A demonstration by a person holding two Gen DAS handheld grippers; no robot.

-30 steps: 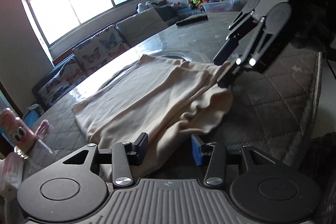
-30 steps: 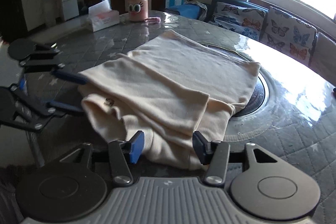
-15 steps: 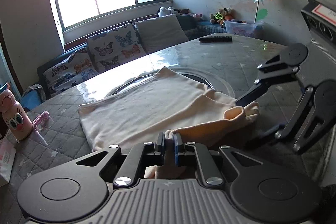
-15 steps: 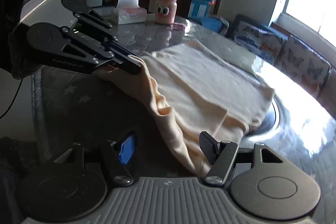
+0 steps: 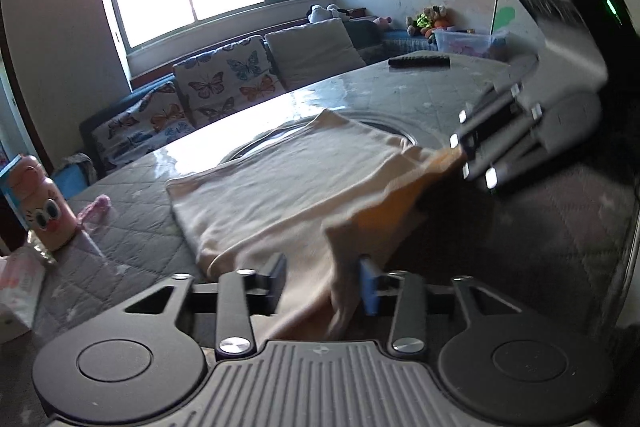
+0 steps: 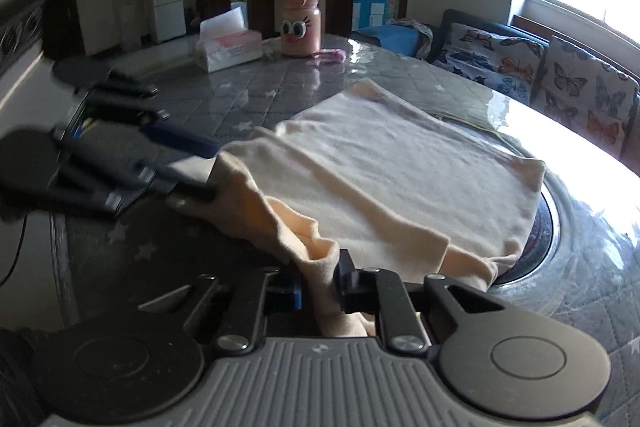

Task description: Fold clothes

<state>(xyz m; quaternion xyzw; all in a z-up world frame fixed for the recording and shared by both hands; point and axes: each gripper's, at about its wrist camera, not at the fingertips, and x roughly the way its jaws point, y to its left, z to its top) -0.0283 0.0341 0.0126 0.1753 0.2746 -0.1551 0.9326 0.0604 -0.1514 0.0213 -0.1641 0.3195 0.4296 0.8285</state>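
Observation:
A cream garment lies partly folded on the grey quilted table; it also shows in the right wrist view. My left gripper has its jaws parted, with the garment's near edge hanging loosely between them. My right gripper is shut on the garment's near corner and lifts it. In the left wrist view the right gripper pinches the cloth at the right. In the right wrist view the left gripper sits at the cloth's left corner.
A pink cartoon bottle and a tissue box stand at the table's far side. A remote lies far across the table. A glass turntable lies under the garment. A sofa with butterfly cushions stands behind the table.
My left gripper, shut on the cloth half a second ago, now has its jaws apart. My right gripper, open before, has shut on the garment's corner and lifted it.

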